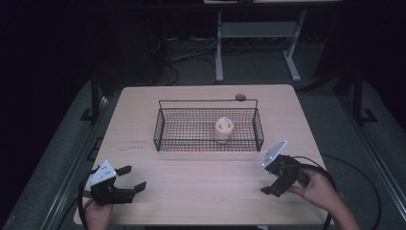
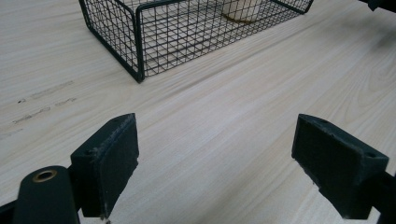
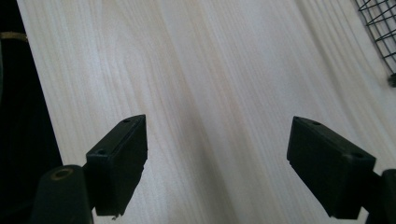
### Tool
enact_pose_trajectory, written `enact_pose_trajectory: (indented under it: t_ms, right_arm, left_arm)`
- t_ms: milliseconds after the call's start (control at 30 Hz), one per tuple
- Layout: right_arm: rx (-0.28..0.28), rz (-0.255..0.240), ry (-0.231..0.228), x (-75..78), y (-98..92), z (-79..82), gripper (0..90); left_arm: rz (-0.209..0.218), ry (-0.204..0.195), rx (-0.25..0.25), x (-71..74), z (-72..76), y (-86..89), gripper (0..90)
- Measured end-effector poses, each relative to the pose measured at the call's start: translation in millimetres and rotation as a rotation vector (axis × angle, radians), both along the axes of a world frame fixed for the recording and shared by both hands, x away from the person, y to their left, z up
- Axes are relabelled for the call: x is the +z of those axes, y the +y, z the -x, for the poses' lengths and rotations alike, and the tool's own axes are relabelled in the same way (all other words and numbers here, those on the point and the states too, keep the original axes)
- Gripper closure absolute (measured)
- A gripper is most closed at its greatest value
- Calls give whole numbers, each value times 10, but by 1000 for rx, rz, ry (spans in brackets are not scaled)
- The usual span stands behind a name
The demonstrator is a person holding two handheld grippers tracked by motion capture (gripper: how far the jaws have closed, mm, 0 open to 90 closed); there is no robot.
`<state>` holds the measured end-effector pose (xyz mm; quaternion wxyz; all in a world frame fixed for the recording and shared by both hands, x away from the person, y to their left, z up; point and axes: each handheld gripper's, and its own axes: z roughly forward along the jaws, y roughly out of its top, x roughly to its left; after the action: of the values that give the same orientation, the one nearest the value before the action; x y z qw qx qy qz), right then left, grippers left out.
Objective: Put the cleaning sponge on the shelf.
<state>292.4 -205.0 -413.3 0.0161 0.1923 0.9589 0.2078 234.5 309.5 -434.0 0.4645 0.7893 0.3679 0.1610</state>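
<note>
Left tongs [image 1: 135, 178] low over the near left part of the light wooden bench [image 1: 201, 191], jaws spread wide with nothing between them, only bare wood grain showing in the gap in the left gripper view [image 2: 215, 158]; held from behind by a hand [image 1: 98, 215] at the near edge

Right tongs [image 1: 274, 184] over the near right part of the bench, likewise spread wide and empty, gripped by the other hand [image 1: 318, 189], black cable [image 1: 354, 177] looping off past the bench edge; pale bench surface between the pads in the right gripper view [image 3: 217, 158]

Ahead of both tongs and between them, toward the far side: black wire basket [image 1: 160, 129], standing well apart from either pair; nearest corner of it up ahead of the left tongs [image 2: 139, 74], a corner of mesh at the upper right ahead of the right tongs [image 3: 380, 28]

Inside the basket, right of its middle: pale cream rounded object [image 1: 223, 129], upright on the basket floor, exact kind hard to tell

Small dark round thing [image 1: 240, 97] on the bench just beyond the basket's far rim
</note>
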Motion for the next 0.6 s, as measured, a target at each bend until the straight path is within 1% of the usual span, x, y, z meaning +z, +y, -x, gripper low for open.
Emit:
enact_pose_trajectory:
  t_ms: [300,600]
  right_arm:
    - [-4,-8,10,-86,-22,91,199]
    - [-4,-16,4,-106,-27,184,198]
  left_arm:
    - [1,-1,2,-1,3,4,137]
    - [-1,-1,0,0,1,0,137]
